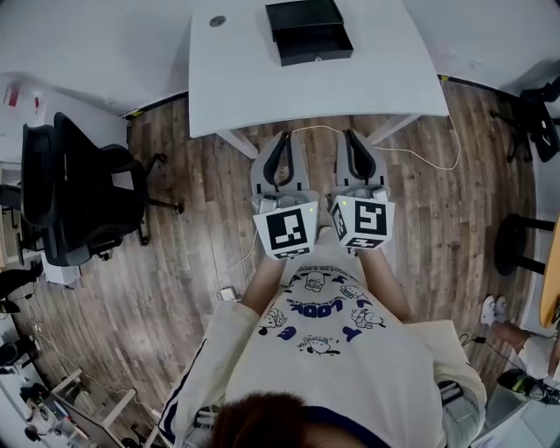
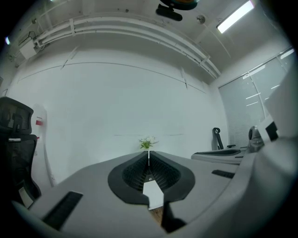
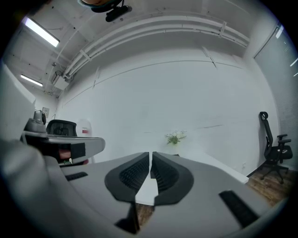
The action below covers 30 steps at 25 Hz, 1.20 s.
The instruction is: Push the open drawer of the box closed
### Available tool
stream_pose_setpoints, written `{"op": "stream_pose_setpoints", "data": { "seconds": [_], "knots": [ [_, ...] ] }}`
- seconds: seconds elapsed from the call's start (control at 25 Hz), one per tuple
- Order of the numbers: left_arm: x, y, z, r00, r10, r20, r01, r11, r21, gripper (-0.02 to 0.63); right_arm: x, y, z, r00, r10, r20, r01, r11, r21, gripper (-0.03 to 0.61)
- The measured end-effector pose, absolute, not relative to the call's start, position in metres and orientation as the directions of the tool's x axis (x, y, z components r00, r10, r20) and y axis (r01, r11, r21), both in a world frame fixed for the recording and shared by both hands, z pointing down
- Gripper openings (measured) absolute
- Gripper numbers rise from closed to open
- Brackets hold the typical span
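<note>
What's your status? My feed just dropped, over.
Both shut, empty: left gripper, right gripper, short of the table. On it, black box, drawer open, untouched. Nothing blocking.

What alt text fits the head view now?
A black box with its drawer open sits on a white table at the frame's top. The left gripper and right gripper, both shut, are side by side near the table's front edge.

White table on wood-plank floor, black office chair nearby, white wall.
</note>
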State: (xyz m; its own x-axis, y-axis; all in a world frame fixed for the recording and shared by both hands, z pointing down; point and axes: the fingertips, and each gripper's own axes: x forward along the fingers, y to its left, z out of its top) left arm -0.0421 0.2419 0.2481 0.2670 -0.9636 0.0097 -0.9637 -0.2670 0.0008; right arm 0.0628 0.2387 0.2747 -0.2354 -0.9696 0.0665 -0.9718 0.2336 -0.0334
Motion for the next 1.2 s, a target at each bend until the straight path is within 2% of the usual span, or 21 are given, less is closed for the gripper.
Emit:
{"op": "stream_pose_setpoints", "data": {
  "seconds": [0.64, 1.2],
  "knots": [
    [-0.056, 0.202, 0.265, 0.253, -0.965, 0.063, -0.967, -0.253, 0.013, 0.021, 0.06, 0.202, 0.293, -0.212, -0.97, 0.114, -0.976, 0.205, -0.076, 0.04],
    [-0.042, 0.107, 0.277, 0.206, -0.975, 0.085, -0.979, -0.205, 0.013, 0.021, 0.069, 0.099, 0.308, -0.285, -0.947, 0.149, -0.958, 0.275, -0.087, 0.04]
  ]
}}
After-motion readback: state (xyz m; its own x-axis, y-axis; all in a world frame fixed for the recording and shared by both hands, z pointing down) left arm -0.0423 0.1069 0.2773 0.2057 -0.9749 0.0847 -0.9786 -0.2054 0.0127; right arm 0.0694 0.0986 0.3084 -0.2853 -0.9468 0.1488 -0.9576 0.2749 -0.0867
